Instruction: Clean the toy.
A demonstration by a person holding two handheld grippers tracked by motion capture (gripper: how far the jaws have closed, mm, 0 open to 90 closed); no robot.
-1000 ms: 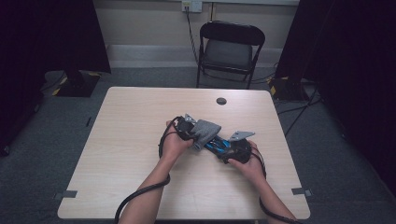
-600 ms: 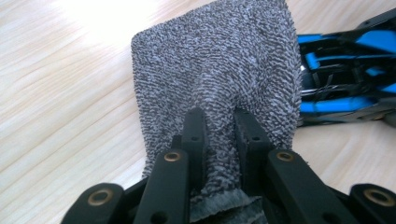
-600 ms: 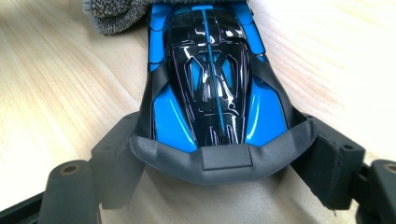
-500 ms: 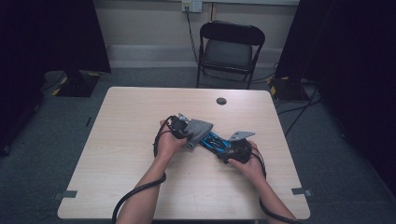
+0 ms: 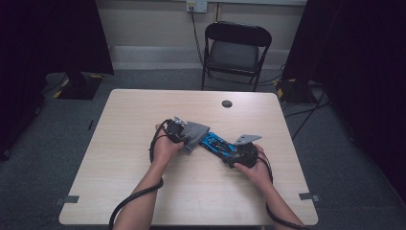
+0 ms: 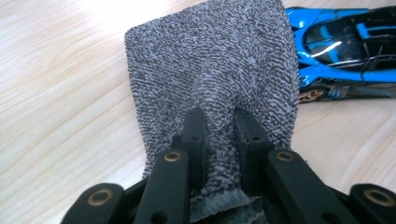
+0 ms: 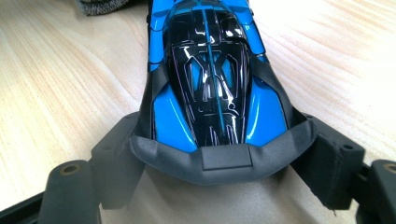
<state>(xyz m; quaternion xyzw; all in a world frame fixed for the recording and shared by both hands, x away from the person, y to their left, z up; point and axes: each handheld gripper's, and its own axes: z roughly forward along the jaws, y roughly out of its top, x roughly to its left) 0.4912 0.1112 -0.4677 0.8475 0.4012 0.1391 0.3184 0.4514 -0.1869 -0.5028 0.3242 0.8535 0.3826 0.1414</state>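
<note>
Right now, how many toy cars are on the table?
1. The blue and black toy car sits near the table's middle, its end clamped in the right gripper. The grey cloth in the left gripper may hide something.

The cloth (image 6: 212, 65) is looking like grey terry fabric, rough and looped, fully matt. The toy car (image 7: 212, 79) is showing a glossy blue and black plastic body, smooth, with bright reflections lying on it. The table (image 5: 143, 191) is having a pale wood-grain top, smooth with a soft sheen. The jaws of the left gripper (image 6: 219, 126) are looking like matt black plastic with small metal rivets shining dully.
</note>
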